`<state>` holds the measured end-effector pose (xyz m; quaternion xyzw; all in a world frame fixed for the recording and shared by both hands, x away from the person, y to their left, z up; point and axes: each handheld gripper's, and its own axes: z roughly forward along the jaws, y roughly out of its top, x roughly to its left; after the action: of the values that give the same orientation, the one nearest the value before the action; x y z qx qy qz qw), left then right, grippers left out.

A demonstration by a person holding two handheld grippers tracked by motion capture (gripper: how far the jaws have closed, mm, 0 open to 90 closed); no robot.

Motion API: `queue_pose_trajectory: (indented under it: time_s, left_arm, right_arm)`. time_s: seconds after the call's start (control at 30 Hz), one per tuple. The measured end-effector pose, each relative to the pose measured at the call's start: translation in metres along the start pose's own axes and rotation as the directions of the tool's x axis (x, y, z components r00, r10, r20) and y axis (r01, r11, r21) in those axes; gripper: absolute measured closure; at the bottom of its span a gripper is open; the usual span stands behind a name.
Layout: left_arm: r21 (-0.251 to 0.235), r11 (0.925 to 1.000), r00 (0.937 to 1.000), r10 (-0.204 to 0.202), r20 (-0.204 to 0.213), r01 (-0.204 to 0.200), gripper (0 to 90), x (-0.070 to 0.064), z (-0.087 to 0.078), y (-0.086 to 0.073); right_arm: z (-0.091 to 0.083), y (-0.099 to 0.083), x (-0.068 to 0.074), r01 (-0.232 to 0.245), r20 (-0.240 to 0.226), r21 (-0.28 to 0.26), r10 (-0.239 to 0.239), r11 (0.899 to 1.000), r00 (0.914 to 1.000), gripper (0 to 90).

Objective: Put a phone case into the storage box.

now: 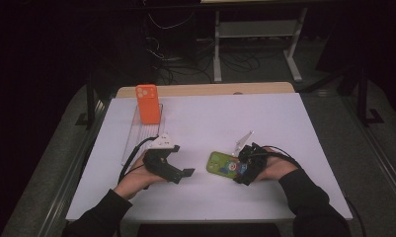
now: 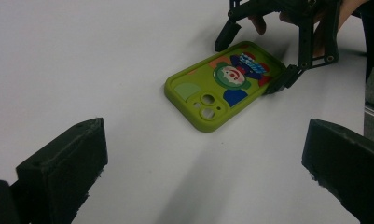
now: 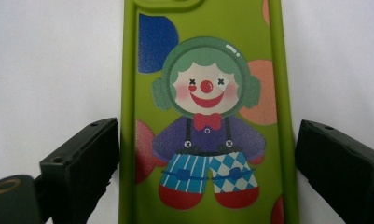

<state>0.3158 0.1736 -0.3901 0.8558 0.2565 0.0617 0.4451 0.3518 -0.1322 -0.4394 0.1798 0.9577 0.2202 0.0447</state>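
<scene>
Green phone case lies flat, back side up, on white table at the near right, printed with a clown figure, 2 camera holes at its far-left end in the left gripper view. Largest to smallest: white table top, wood edge strip at its far side. Clear tray on far left of table, orange phone standing upright at its far end. Clear stand piece just beyond the green case. Left gripper held low over table near left, jaws wide apart, nothing between them, pointed toward the case but well apart from it. Right gripper at the case's near-right end; jaws open, 1 on each long side of the case. In the right gripper view the left jaw sits just beside the case edge, the right jaw has a small gap; contact cannot tell. Person's hands hold both grippers, dark sleeves at bottom.
</scene>
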Motion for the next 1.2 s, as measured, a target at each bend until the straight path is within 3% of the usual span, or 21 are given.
queue_pose_trajectory:
  time_s: [0.23, 0.6, 0.7, 0.77, 1.03, 1.13, 1.2]
  left_arm:
    - [-0.008, 0.9999, 0.9999, -0.012, 0.004, 0.012, 0.0, 0.000, 0.000, 0.000]
    - [-0.010, 0.9999, 0.9999, 0.003, 0.012, -0.003, 0.0, 0.001, -0.002, 0.002]
    - [-0.031, 0.9995, 0.9997, -0.005, 0.022, 0.006, 0.0, 0.001, -0.003, 0.003]
    - [-0.027, 0.9994, 0.9995, 0.021, 0.025, -0.021, 0.0, 0.003, -0.004, 0.005]
    - [-0.015, 0.9978, 0.9969, 0.065, 0.043, -0.065, 0.0, 0.009, -0.008, 0.017]
    - [-0.011, 0.9975, 0.9948, 0.070, 0.074, -0.069, 0.0, 0.012, -0.010, 0.024]
    - [-0.001, 0.9950, 0.9914, 0.100, 0.085, -0.100, 0.0, 0.012, -0.011, 0.028]
  right_arm:
    - [-0.003, -0.001, 0.000, 0.010, -0.006, -0.002, -0.010, 1.000, 0.9999, 13.8]
    - [-0.003, 0.000, 0.000, 0.015, -0.006, 0.000, -0.015, 1.000, 0.9999, 15.3]
    - [-0.004, 0.001, -0.001, 0.018, -0.008, -0.001, -0.018, 1.000, 0.9998, 15.4]
    - [-0.005, 0.002, -0.002, 0.022, -0.001, 0.001, -0.022, 1.000, 0.9998, 15.4]
    - [-0.026, 0.012, -0.012, 0.041, -0.021, -0.035, -0.041, 0.999, 0.9989, 15.4]
    - [-0.033, 0.015, -0.014, 0.054, -0.025, -0.044, -0.055, 0.998, 0.9981, 15.4]
    - [-0.037, 0.018, -0.015, 0.071, -0.032, -0.050, -0.073, 0.996, 0.9969, 15.4]
